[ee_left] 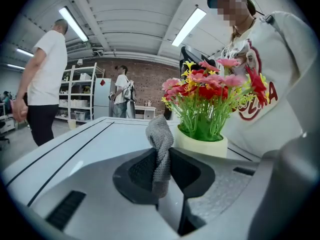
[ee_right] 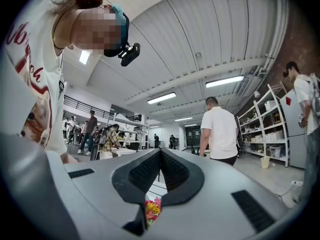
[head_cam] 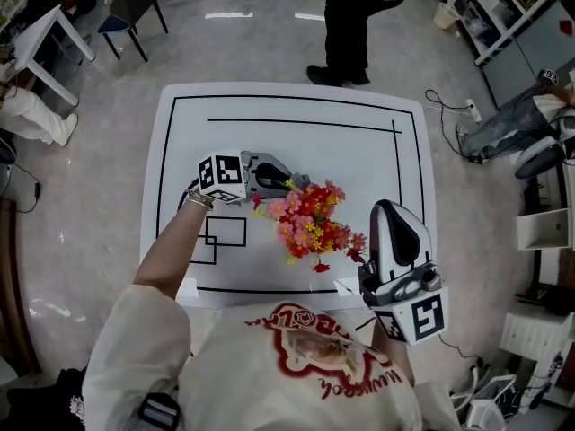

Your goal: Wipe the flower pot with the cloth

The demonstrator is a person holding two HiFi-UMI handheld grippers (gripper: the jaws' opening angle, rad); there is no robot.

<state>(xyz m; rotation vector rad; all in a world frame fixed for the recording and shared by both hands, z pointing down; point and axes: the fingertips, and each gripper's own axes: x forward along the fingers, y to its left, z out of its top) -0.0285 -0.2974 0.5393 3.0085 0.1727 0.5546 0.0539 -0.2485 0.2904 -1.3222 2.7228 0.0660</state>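
Note:
A pale yellow flower pot with red, pink and yellow flowers stands near the white table's front edge. My left gripper lies just left of the flowers, shut on a grey knitted cloth whose free end sticks up between the jaws, a short way from the pot. My right gripper hovers right of the flowers, jaws shut with nothing in them. In the right gripper view only a bit of the flowers shows under the closed jaws.
The white table bears black marker lines and small rectangles at the front left. A person in a white shirt and black trousers stands at the far edge. Chairs and shelving lie beyond.

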